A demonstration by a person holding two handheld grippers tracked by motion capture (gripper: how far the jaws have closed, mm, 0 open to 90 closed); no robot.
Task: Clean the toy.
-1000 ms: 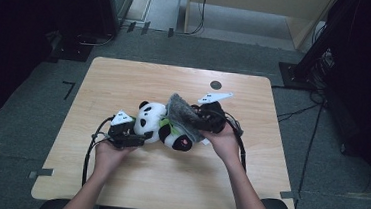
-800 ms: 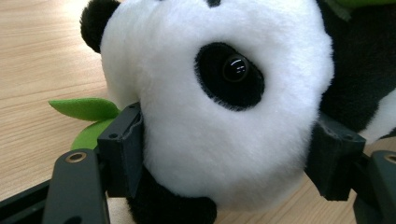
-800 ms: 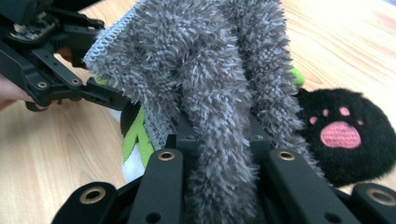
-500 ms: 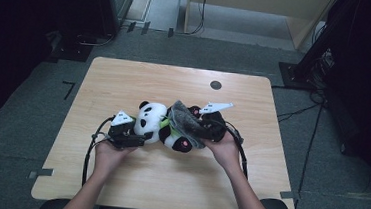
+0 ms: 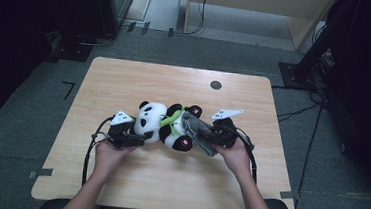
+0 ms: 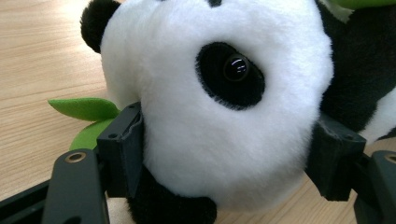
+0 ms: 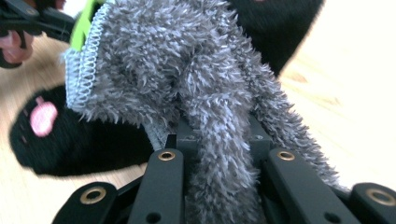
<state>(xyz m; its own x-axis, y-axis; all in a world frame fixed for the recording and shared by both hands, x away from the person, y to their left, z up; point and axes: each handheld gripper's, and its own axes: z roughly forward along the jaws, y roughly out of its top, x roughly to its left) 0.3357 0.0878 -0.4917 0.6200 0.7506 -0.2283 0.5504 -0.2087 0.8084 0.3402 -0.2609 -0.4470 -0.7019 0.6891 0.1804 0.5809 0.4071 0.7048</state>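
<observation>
Jaws pinching grey cloth [image 7: 187, 93], close-up.

Panda plush toy [image 5: 164, 124] lies on its side near the middle of the surface [image 5: 166, 193], head to the left, legs to the right. Left hand-held gripper [image 5: 135, 139] sits at the left of the toy, jaws either side of the head, touching it. Fuzzy cloth [image 5: 199, 132] lies against the toy's right end, over the legs. Right hand-held gripper [image 5: 210, 135] is just right of the cloth, jaws clamped on it. Both hands come in from the near edge, left hand [image 5: 108, 154] near-left of the toy, right hand [image 5: 235, 156] near-right. Round mark [image 5: 215, 85] sits on the far side of the surface, well apart from the toy.
</observation>
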